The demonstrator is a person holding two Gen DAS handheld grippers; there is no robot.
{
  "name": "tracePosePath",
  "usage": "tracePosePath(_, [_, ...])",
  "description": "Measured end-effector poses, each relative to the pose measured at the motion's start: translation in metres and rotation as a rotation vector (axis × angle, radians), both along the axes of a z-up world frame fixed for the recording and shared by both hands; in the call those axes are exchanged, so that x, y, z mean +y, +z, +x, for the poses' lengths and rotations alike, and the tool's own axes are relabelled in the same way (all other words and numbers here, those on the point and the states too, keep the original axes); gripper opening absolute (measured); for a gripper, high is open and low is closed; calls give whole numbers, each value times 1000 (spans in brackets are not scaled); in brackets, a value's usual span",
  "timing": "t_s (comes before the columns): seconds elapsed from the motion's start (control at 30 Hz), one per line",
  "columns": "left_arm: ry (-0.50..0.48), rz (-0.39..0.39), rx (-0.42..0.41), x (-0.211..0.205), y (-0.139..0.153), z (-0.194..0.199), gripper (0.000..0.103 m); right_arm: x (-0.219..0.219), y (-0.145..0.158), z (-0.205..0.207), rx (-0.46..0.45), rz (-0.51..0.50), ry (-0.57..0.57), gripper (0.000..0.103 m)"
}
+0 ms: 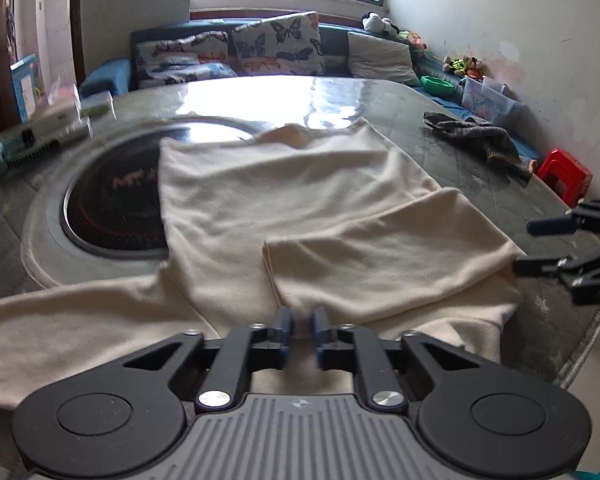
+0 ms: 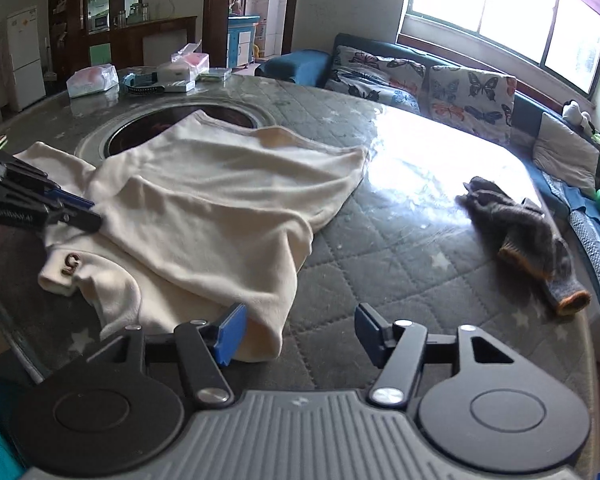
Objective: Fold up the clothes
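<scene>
1. Now the cream shirt (image 1: 284,208) lies spread on the round table (image 1: 480,168), and its far part covers one side of the dark cooktop (image 1: 112,204) set in the middle of the table.
2. One sleeve (image 1: 380,264) is folded over the body of the shirt on the right; the other sleeve (image 1: 60,328) lies stretched out to the near left.
3. In the right wrist view a cuff (image 2: 66,270) with a small brown mark lies at the near left of the shirt.
4. The left gripper (image 1: 300,326) is at the near edge of the shirt, its jaws almost together, and a small fold of the cream cloth is pinched between the blue pads (image 1: 282,326).
5. The right gripper (image 2: 300,332) has its jaws wide apart and holds nothing; its left pad (image 2: 230,334) is just beside the near corner of the shirt, and the right pad is over the bare quilted cover.
6. A grey glove (image 2: 528,236) with orange trim lies on the table, well apart from the shirt, on the right.
7. Tissue packs (image 2: 92,80) and small boxes stand at the far left edge of the table.
8. A sofa with butterfly cushions (image 2: 468,96) stands behind the table, under the window (image 2: 500,12).
</scene>
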State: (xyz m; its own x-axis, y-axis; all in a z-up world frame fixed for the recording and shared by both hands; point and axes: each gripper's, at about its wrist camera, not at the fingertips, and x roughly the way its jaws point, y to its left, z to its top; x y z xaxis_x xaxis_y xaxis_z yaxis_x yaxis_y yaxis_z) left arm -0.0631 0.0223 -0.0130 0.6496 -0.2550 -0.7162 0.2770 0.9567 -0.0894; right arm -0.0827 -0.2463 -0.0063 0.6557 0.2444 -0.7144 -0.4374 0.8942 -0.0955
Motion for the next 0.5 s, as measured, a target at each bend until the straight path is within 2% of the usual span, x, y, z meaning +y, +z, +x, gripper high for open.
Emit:
tracePosePath(0.2, [18, -14, -103, 5, 44, -5, 2, 5, -13, 0, -22, -13, -11, 61])
tracePosePath(0.27, [16, -18, -137, 8, 57, -7, 2, 4, -15, -1, -42, -44, -26, 61])
tracePosePath(0.37, [5, -47, -122, 11, 59, -5, 3, 1, -15, -4, -57, -54, -30, 61])
tracePosePath(0.43, [14, -46, -74, 12, 45, -2, 6, 0, -13, -4, -58, -37, -25, 61])
tracePosePath(0.47, [19, -46, -50, 12, 38, 0, 12, 0, -12, -4, -58, -28, -22, 61])
tracePosePath(0.5, [29, -42, -36, 10, 32, 0, 26, 0, -12, -4, -58, -18, -19, 62])
